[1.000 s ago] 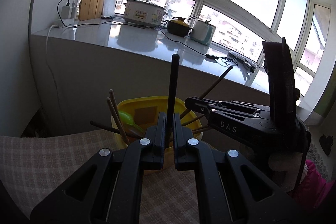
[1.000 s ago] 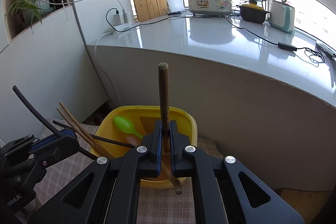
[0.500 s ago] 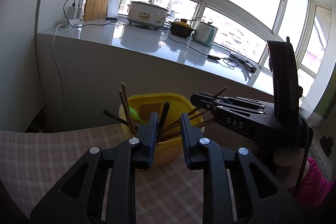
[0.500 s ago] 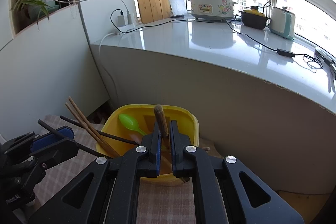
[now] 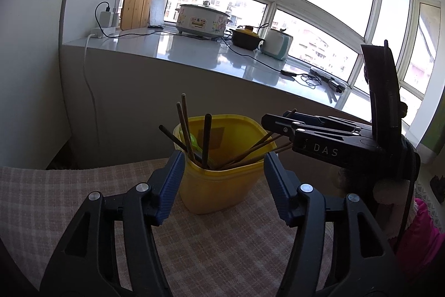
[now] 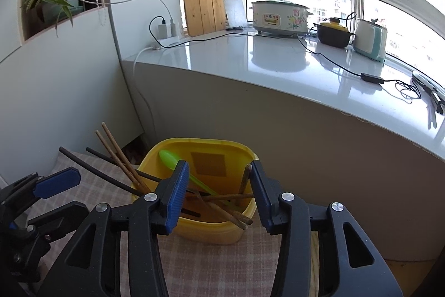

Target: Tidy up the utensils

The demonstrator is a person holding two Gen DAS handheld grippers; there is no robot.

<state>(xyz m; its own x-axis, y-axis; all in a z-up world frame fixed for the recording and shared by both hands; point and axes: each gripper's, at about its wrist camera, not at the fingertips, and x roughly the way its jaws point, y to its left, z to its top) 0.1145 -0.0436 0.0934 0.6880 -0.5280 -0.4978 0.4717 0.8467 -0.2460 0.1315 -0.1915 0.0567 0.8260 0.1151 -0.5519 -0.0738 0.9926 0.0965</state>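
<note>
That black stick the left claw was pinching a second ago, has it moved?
Yes. The black chopstick has dropped out of the left gripper, now open, and stands inside the yellow container.

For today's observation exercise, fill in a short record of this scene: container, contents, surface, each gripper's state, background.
container: yellow tub, upright on the cloth
contents: brown chopsticks, black chopsticks, green spoon, all leaning inside the tub
surface: checked cloth
left gripper: jaws open, empty, in front of the tub
right gripper: jaws open, empty, over the tub's near rim
background: white counter with cooker, pot
</note>
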